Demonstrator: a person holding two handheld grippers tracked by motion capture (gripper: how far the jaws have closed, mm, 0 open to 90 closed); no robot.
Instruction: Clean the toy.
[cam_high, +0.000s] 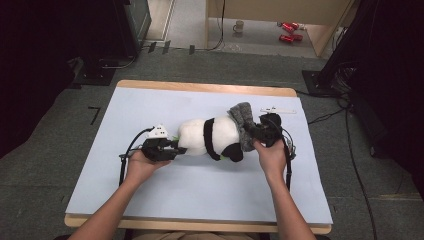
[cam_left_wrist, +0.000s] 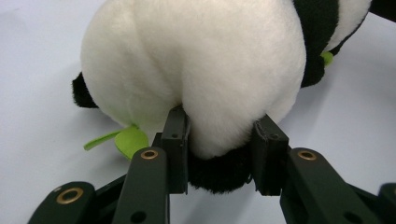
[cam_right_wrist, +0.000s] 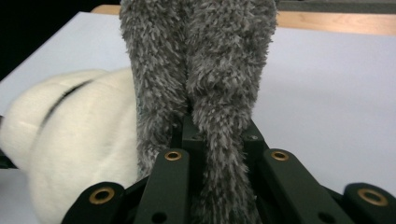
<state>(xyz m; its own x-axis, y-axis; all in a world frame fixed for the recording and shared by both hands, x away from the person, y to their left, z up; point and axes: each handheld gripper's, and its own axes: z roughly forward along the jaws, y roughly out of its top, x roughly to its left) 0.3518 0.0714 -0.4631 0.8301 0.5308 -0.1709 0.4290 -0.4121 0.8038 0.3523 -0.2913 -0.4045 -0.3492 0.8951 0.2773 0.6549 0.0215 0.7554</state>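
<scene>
A black-and-white panda plush (cam_high: 210, 136) lies on its side in the middle of the pale blue mat (cam_high: 150, 105). My left gripper (cam_high: 175, 148) is at the plush's left end. In the left gripper view, its jaws press into a bulge of white and black fur (cam_left_wrist: 219, 140), so my left gripper (cam_left_wrist: 222, 156) is shut on the panda plush (cam_left_wrist: 196, 60). A grey fuzzy cloth (cam_high: 241, 120) drapes over the panda's right end. My right gripper (cam_high: 254, 133) is shut on that grey fuzzy cloth (cam_right_wrist: 205, 70), which stands in a fold between the jaws of my right gripper (cam_right_wrist: 217, 137).
A small white strip (cam_high: 277, 110) lies on the mat at the back right. The mat covers a wooden table (cam_high: 200, 87) with free room in front and at the left. Cables (cam_high: 125, 160) trail from both grippers. A mug (cam_high: 239, 26) and red cans (cam_high: 289, 31) sit on the floor beyond.
</scene>
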